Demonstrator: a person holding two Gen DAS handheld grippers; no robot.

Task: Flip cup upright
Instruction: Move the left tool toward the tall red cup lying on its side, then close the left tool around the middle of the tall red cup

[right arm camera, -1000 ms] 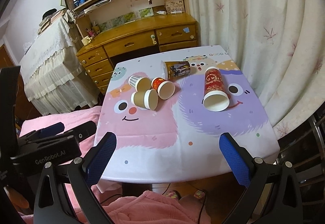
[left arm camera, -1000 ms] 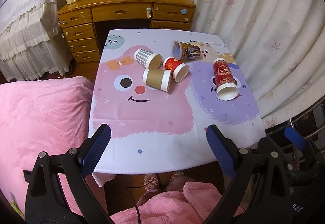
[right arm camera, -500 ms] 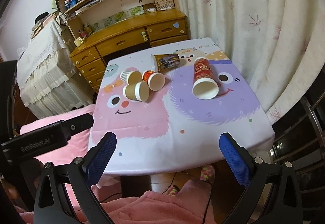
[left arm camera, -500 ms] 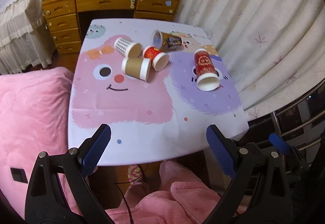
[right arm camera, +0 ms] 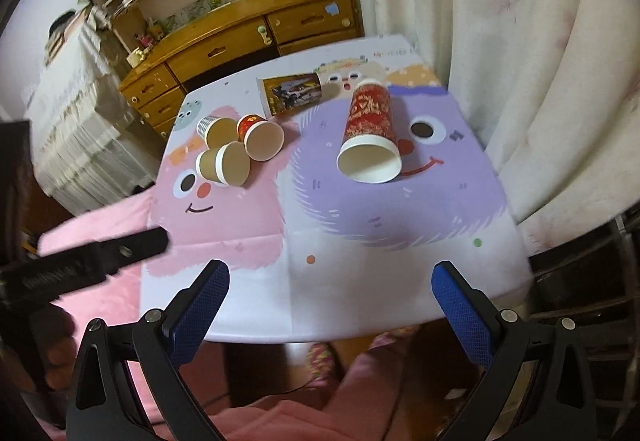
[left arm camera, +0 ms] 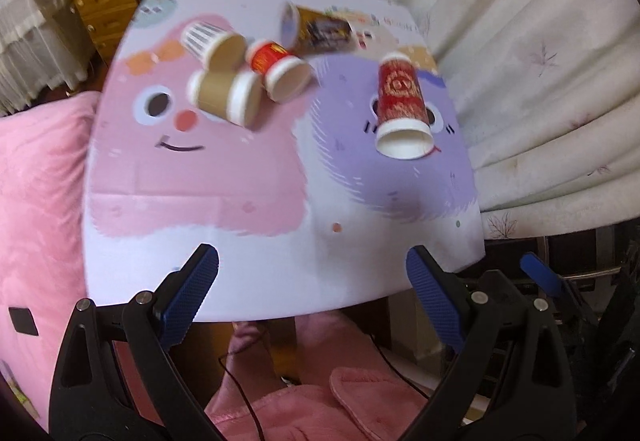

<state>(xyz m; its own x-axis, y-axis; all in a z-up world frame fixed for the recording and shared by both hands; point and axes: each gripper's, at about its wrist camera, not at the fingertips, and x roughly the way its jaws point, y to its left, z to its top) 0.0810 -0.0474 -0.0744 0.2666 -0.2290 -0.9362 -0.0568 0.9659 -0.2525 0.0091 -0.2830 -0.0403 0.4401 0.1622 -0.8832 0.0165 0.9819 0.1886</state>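
Note:
Several paper cups lie on their sides on a cartoon-print table (left arm camera: 280, 261) (right arm camera: 340, 281). A tall red cup (left arm camera: 402, 105) (right arm camera: 370, 133) lies alone on the purple patch, mouth toward me. A brown cup (left arm camera: 224, 97) (right arm camera: 224, 163), a small red cup (left arm camera: 280, 71) (right arm camera: 260, 137) and a checked cup (left arm camera: 212, 41) (right arm camera: 214, 129) cluster on the pink patch. A dark printed cup (left arm camera: 316, 29) (right arm camera: 292, 95) lies behind them. My left gripper (left arm camera: 312, 293) and right gripper (right arm camera: 330, 305) are open and empty over the table's near edge.
A wooden desk with drawers (right arm camera: 240, 41) stands behind the table, with shelves above. White curtains (right arm camera: 520, 61) hang along the right. A pink blanket (left arm camera: 36, 201) lies at left and below. The left gripper's body (right arm camera: 80, 265) shows at left in the right wrist view.
Both grippers have moved forward toward the table, so the cups look larger and nearer. The jaws stay open. The cups have not moved.

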